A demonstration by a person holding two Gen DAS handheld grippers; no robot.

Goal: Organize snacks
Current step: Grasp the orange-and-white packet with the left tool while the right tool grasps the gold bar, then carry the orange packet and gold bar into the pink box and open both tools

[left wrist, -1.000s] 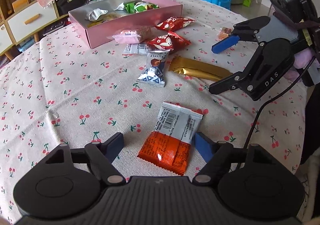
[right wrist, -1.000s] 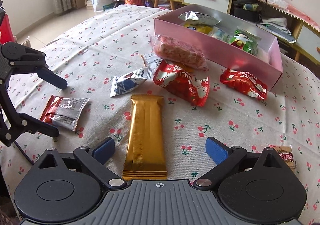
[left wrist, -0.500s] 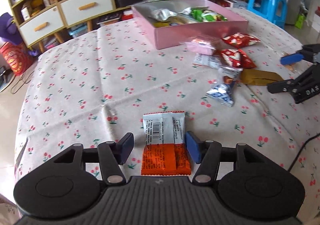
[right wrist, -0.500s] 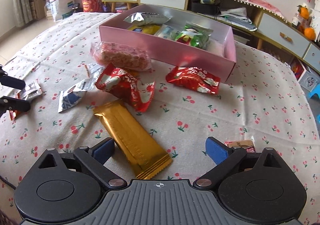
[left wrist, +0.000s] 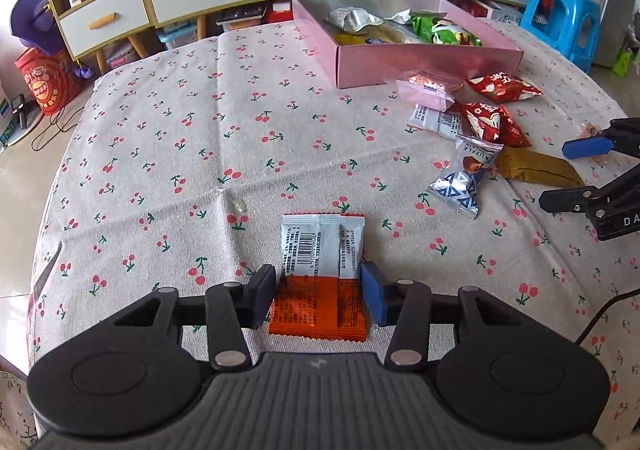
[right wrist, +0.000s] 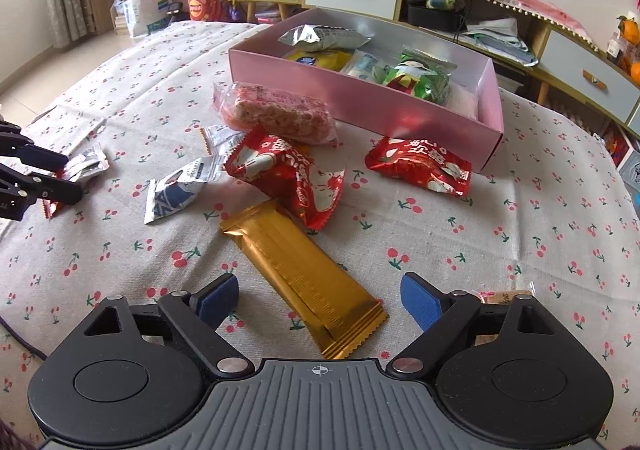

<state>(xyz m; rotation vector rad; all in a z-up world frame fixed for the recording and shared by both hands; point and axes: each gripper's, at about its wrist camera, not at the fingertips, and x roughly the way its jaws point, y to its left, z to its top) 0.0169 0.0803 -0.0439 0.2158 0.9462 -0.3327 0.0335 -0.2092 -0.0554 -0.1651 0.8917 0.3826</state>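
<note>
— What do the tools look like?
— Left gripper (left wrist: 319, 296): black plastic, ribbed grey housing, blue pads, silver screws.
— And the right gripper (right wrist: 320, 296)?
— Same; white letters "DA" and a black cable.

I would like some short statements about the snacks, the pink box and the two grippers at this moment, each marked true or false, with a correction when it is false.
1. The left gripper has its fingers on both sides of the orange and white packet. True.
2. The pink box is empty. False: several packets lie in it, among them a green packet.
3. The right gripper is shut on the gold bar. False: its jaws stand wide open, with the bar's near end lying between them.
4. Two red packets lie on the cloth outside the box. True: one beside the gold bar, the other close to the box wall.
</note>
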